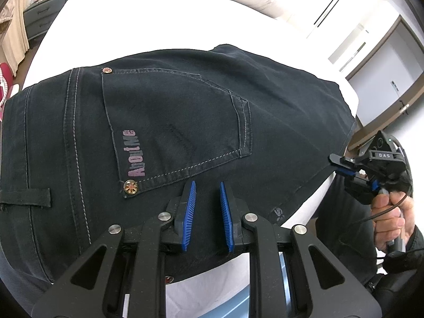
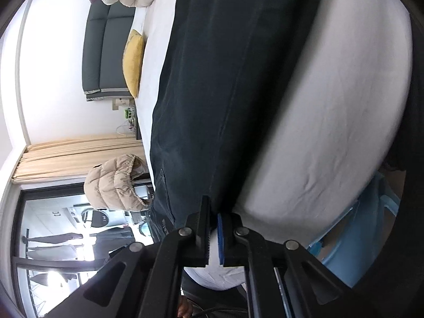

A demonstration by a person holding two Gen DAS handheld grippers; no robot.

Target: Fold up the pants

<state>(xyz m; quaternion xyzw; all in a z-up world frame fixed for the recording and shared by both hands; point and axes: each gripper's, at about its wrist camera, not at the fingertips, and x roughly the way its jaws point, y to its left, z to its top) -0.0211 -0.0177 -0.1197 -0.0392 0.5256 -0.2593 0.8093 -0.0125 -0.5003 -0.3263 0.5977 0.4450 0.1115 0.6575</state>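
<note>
Right gripper pinches the near leg edge; the pants run long across the bed.

The white bed [image 1: 164, 26] fills the scene, and the dark pants [image 1: 185, 111] lie flat on it, waist and back pocket [image 1: 172, 122] at the left, legs running off to the right along the near edge. That long axis is the one that matters: a fold should carry one end over toward the other. The left gripper [image 1: 208, 209] hangs over the waist end, just near of the pocket, its blue pads a little apart with denim beneath and no clear pinch. The right gripper [image 2: 213, 234] sits at the near hem side, pads together on the pants' edge, by my reading the nearer hand to lift.
</note>
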